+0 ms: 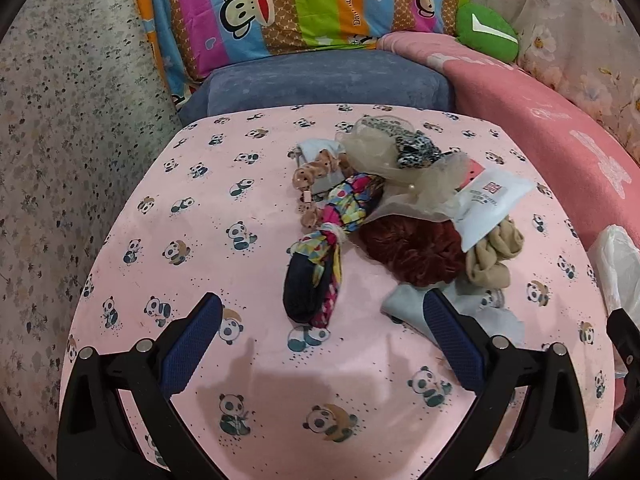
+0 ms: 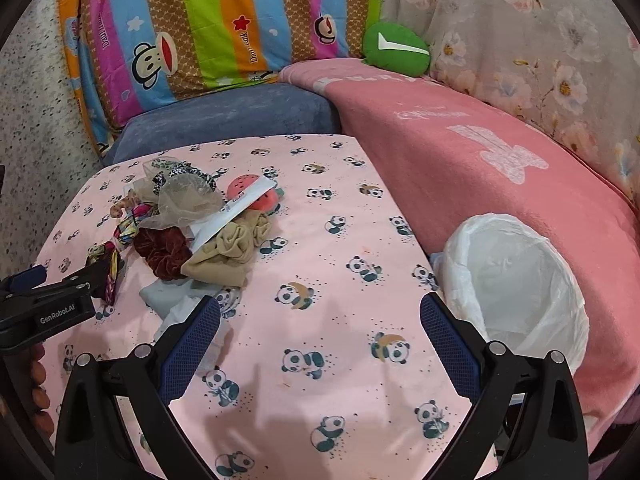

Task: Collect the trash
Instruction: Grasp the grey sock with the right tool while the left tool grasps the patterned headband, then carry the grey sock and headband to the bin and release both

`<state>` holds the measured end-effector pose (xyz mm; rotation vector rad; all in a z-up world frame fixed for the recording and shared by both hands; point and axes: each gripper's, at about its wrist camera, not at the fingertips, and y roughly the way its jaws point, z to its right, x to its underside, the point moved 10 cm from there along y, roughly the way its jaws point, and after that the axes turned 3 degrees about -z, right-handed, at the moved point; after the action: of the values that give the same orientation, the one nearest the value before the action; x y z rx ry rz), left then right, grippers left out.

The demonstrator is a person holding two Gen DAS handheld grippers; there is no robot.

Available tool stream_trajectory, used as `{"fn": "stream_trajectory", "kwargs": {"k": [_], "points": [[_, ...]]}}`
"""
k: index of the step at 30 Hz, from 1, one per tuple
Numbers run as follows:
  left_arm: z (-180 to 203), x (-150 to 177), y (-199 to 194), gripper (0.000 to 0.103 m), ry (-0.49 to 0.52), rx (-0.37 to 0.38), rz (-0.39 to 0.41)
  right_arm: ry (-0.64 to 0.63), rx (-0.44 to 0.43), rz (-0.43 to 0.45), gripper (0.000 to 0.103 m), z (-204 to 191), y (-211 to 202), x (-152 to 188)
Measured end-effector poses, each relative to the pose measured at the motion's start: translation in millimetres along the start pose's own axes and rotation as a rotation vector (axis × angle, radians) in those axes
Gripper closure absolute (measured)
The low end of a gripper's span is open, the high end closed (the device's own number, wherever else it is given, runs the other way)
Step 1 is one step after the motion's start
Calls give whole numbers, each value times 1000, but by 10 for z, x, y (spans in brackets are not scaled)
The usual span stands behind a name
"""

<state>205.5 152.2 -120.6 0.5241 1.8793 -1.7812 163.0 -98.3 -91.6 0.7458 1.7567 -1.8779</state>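
Observation:
A pile of small items lies on the pink panda cloth (image 1: 200,216): a multicoloured fabric scrunchie (image 1: 320,256), a dark red scrunchie (image 1: 408,248), a beige scrunchie (image 1: 492,256), a white packet (image 1: 488,204), sheer beige fabric (image 1: 384,160) and pale crumpled tissue (image 1: 404,304). My left gripper (image 1: 322,312) is open and empty, just in front of the pile. My right gripper (image 2: 320,316) is open and empty over bare cloth, between the pile (image 2: 192,232) and a white-lined trash bin (image 2: 516,272). The left gripper also shows in the right wrist view (image 2: 60,296).
A pink blanket (image 2: 480,152) lies to the right, the bin against it. A blue cushion (image 1: 328,80), a striped monkey-print pillow (image 1: 296,4) and a green plush (image 1: 488,32) stand behind the table. Floral fabric (image 2: 540,32) hangs at the far right.

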Motion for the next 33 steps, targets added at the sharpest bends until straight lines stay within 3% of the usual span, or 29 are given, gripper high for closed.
{"fn": "stream_trajectory", "kwargs": {"k": [7, 11, 14, 16, 18, 20, 21, 26, 33], "points": [[-157, -22, 338, 9, -43, 49, -50, -9, -77, -57, 7, -407, 273, 84], [-143, -3, 456, 36, -78, 121, -84, -40, -108, -87, 7, -650, 392, 193], [-112, 22, 492, 51, -77, 146, -95, -57, -131, -101, 15, -796, 442, 256], [-89, 37, 503, 70, -75, 161, -102, -63, -146, -113, 20, -865, 484, 300], [-86, 44, 501, 83, -87, 175, -106, -68, -164, -130, 36, -934, 529, 351], [-74, 39, 472, 89, -81, 179, -97, -69, -191, -156, 52, -982, 575, 402], [-63, 34, 453, 89, -76, 180, -93, -64, -206, -171, 58, -1000, 598, 432], [4, 7, 285, 93, -71, 198, -69, -46, -220, -164, 71, -955, 551, 442], [182, -133, -161, 95, -44, 229, 5, -23, -204, -79, 73, -744, 250, 282]]}}
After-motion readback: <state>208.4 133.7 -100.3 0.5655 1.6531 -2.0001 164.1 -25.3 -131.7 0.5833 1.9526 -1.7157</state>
